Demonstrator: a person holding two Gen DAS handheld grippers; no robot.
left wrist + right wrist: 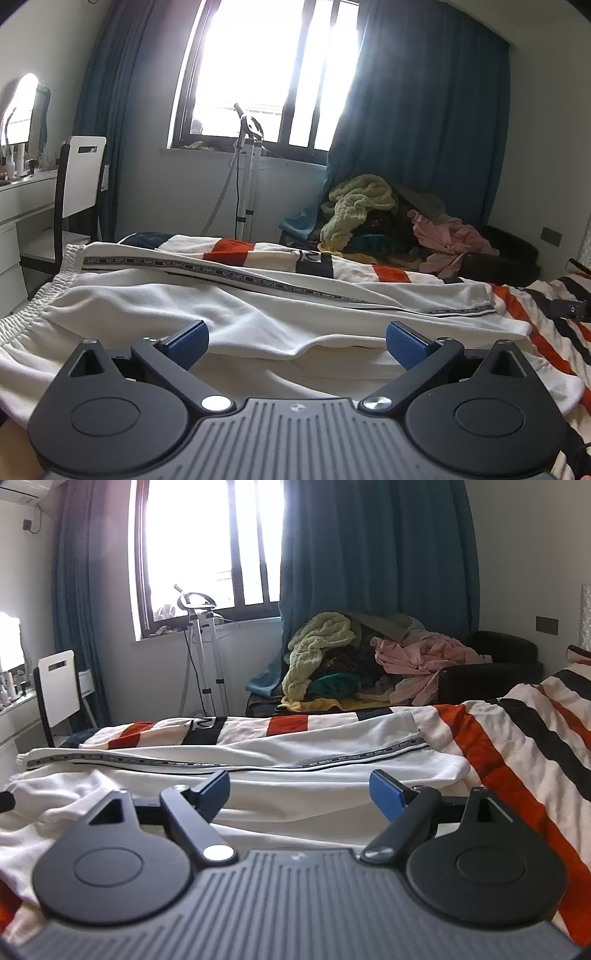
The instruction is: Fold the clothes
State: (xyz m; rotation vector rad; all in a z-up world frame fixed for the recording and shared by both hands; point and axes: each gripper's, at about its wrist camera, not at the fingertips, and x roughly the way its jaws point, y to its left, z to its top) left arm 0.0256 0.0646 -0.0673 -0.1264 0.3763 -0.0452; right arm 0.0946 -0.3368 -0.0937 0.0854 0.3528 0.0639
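White trousers [229,314] with an elastic waistband at the left and a dark lettered side stripe lie spread across the striped bed cover [546,332]. My left gripper [295,345] is open and empty, low over the near edge of the trousers toward the waist end. The same trousers [295,753] show in the right wrist view, leg ends at the right. My right gripper [299,794] is open and empty, just above the cloth near the leg end. Part of the right gripper [570,308] shows at the right edge of the left wrist view.
A heap of clothes [388,218] lies on a dark sofa [491,672] beyond the bed. A garment steamer stand [247,170] is under the window. A white chair [79,181] and a dresser [18,206] stand at the left. Blue curtains [369,554] hang behind.
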